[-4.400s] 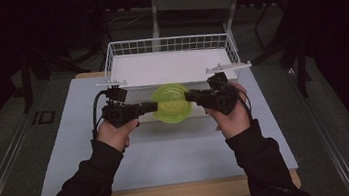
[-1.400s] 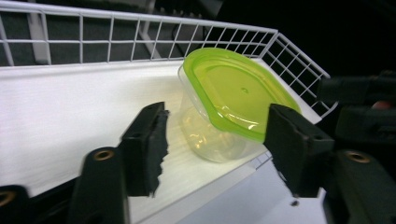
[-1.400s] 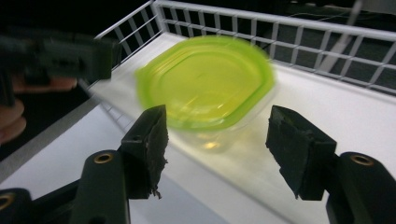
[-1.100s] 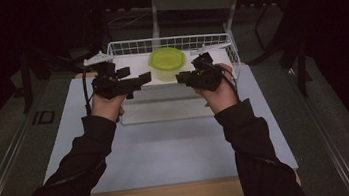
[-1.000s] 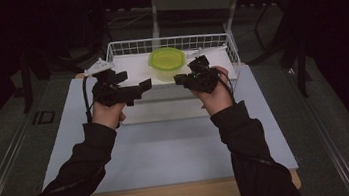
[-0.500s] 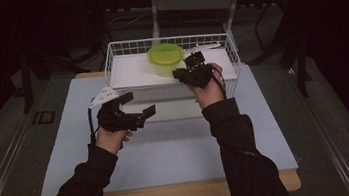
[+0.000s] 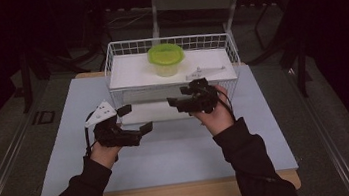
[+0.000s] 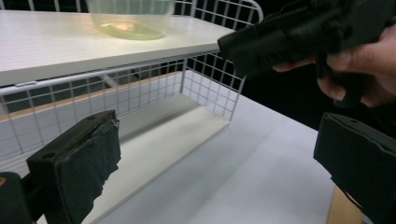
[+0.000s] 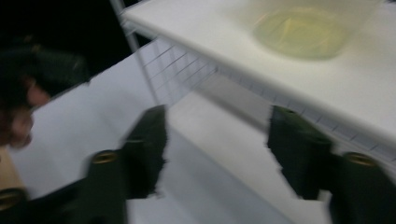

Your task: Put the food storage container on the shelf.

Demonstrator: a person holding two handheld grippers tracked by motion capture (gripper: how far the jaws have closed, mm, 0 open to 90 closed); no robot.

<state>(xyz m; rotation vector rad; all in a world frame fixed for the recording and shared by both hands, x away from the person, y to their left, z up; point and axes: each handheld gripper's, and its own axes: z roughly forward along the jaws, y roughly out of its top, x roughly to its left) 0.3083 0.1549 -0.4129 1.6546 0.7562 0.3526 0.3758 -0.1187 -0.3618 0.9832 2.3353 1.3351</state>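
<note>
The green bowl stood upright on the white shelf of the wire rack at the counter's far edge, touched by neither tool. Both the left hand-held gripper and the right hand-held gripper hung over the counter before the rack, jaws wide and empty, probably because the placing was done.

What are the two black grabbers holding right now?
Nothing. The left gripper and right gripper are both open and empty; the green bowl sits on the wire rack's shelf.
</note>
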